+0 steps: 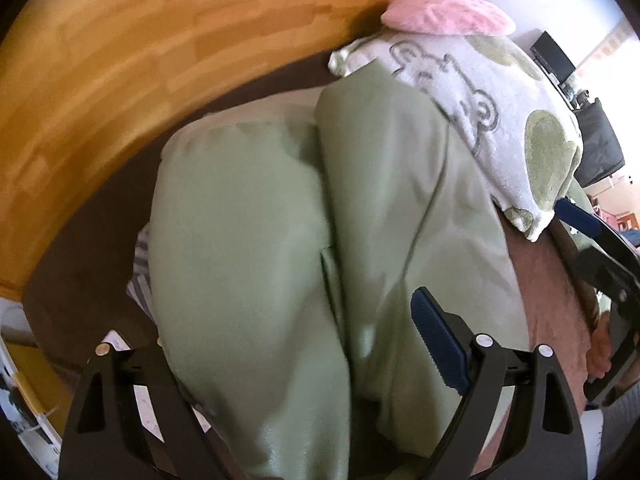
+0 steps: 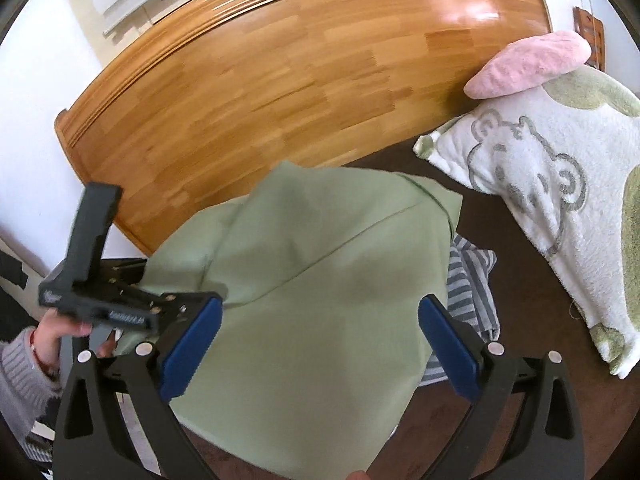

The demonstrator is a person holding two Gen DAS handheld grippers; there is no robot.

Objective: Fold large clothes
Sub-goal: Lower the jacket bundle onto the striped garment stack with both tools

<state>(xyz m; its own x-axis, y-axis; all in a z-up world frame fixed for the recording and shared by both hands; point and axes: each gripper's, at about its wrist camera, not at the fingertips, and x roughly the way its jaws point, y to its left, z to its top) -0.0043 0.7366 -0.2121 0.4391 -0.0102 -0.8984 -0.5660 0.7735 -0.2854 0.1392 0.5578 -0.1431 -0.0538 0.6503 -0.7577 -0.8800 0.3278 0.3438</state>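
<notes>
Both tools (image 1: pixel 280 344) (image 2: pixel 320 340) hang spread over a green garment (image 2: pixel 304 280) draped on the bed (image 2: pixel 532 304), positioned to grasp it for folding.

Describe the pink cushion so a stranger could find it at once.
Start at the wooden headboard behind the bed. At its right end lies a white fleece pillow with a grey bear outline and green patches. The pink cushion sits on top of it: small, plain, fluffy, the only pink thing there.

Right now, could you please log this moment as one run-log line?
task: fold large clothes | green garment: draped, bunched | left gripper: open around it | right gripper: open | striped cloth: beneath
</notes>
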